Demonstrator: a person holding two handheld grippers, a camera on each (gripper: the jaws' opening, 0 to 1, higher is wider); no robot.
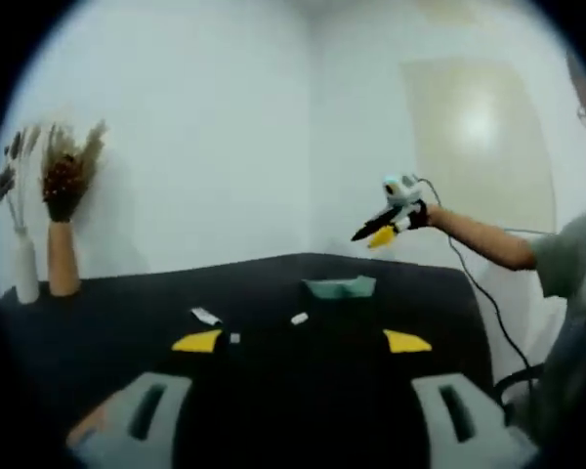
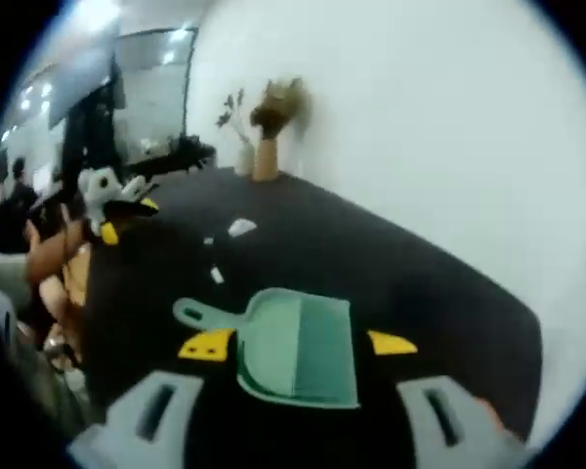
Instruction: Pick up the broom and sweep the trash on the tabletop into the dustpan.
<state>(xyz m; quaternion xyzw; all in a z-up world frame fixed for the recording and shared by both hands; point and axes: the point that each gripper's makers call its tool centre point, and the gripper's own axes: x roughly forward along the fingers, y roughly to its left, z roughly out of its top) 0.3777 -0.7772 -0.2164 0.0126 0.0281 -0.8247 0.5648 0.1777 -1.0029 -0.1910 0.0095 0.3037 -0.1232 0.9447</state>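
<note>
Standing at the far left edge of the black tabletop [image 1: 273, 293] in the left gripper view are a slim white vase [image 1: 25, 269] with dark dried stems and, just beside it on the right, a tan vase [image 1: 62, 256] with a brown dried bouquet, both upright against the white wall [image 1: 205, 127]. Further right on the table lie three small white scraps of trash: one larger piece [image 1: 205, 316], one tiny piece [image 1: 234, 338] near it, and one [image 1: 299, 319] closer to the middle. Beyond them, toward the far edge, sits the green dustpan [image 1: 340, 286]. The left gripper [image 1: 303, 341] rises from the bottom of this view with its yellow-tipped jaws spread wide, holding nothing. To the right, the right gripper [image 1: 383, 231] is held up in the air above the table's far right end by a bare forearm [image 1: 483, 239] with a grey sleeve, a black cable [image 1: 474, 283] hanging below it; whether its jaws are apart cannot be told from here. In the right gripper view, the left gripper [image 2: 117, 220] appears at the left, held in a hand above the table edge. The white scraps [image 2: 241, 228] lie further along the tabletop [image 2: 410, 283], and the two vases [image 2: 264, 156] stand at the far end by the wall. The dustpan [image 2: 298, 344] lies flat, its handle pointing left, directly between the right gripper's [image 2: 298, 344] own widely spread yellow-tipped jaws, which grip nothing. No broom can be made out.
</note>
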